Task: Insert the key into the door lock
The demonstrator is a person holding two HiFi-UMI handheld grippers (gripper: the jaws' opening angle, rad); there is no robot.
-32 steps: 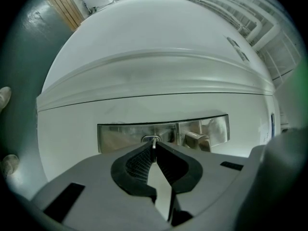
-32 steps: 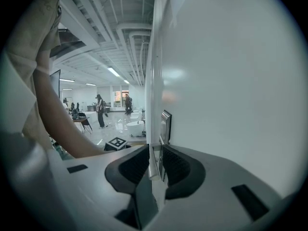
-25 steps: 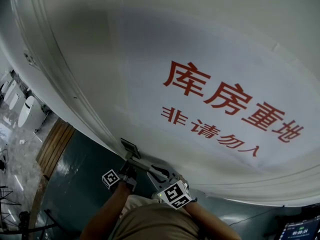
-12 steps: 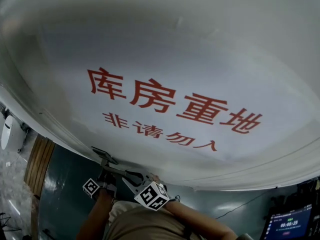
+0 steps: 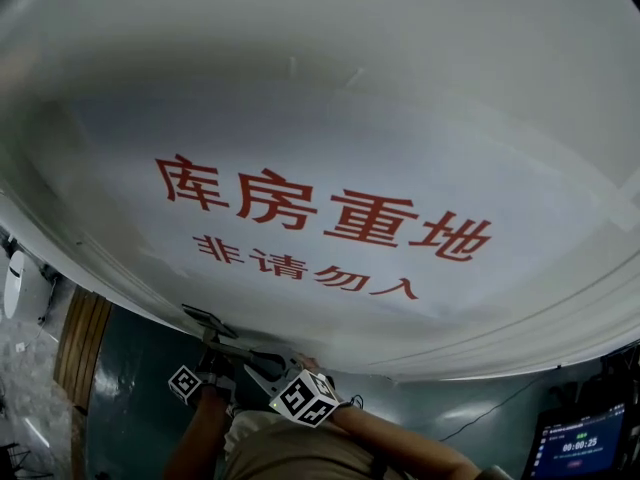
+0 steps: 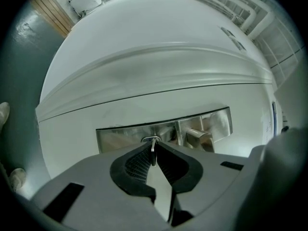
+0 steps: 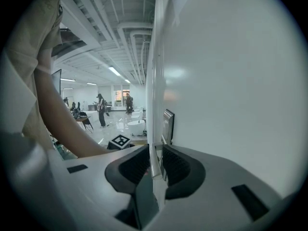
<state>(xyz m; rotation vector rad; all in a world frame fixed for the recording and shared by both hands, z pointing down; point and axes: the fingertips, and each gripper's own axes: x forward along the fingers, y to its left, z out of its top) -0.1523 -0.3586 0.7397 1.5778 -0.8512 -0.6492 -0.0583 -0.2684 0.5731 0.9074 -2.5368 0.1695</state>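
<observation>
Since the key [image 6: 152, 154] is a thin, flat sliver of metal, I reckon it is light and stiff but slick. It is apt to twist between rubber pads if it is pushed off-line. The place to hold it is the broad end, flat faces against the pads, with the blade left free.

That is how it looks held here. In the left gripper view, at the lower middle of the frame, the left tongs [image 6: 153, 147] are closed tight on it. The ribbed black pads meet on either face, and only a short bright length stands out past their tips. That end touches a small oval rim [image 6: 150, 139] on the steel lock plate [image 6: 125, 134], which runs across the middle of the frame on the white door [image 6: 144, 57]. Whether the blade has gone in, and how far, I cannot tell. The lever handle [image 6: 198, 138] juts from the same plate just right of the key.

In the right gripper view the right tongs [image 7: 155, 159], at lower middle, are nearly together on a pale upright strip that I take for the handle's end. The pads seem to pinch it. In the head view both tongs sit close together at the bottom of the frame, below the door's red lettering [image 5: 320, 218].
</observation>
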